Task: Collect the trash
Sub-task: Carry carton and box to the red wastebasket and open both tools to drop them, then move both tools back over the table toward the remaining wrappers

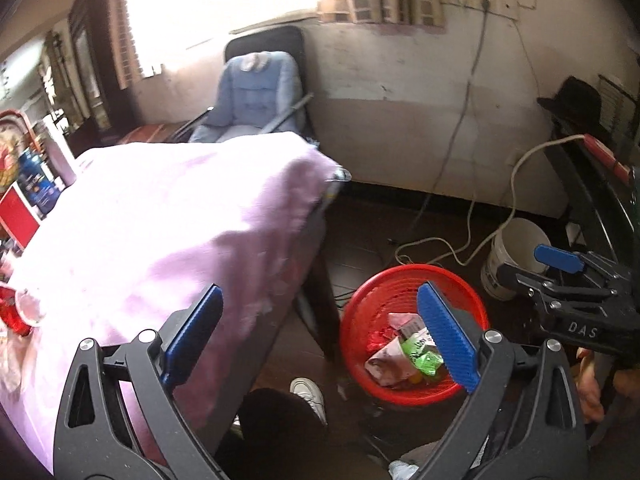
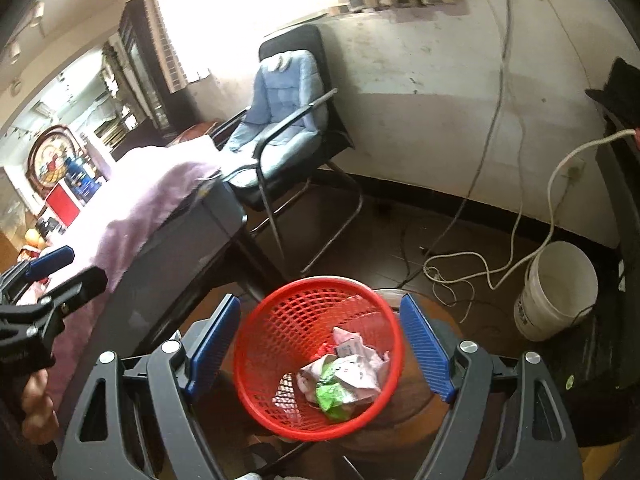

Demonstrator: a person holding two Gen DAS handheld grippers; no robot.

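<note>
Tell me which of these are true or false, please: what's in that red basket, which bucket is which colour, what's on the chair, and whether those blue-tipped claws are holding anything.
1. The red basket holds crumpled wrappers. True.
2. The bucket beside the basket is blue. False: it is white.
3. The left gripper holds a wrapper. False: its jaws stand open with nothing between them.
4. The right gripper is open, with the basket seen between its fingers. True.
5. The table is covered by a green cloth. False: the cloth is pink.
6. A blue cushion lies on the chair. True.
</note>
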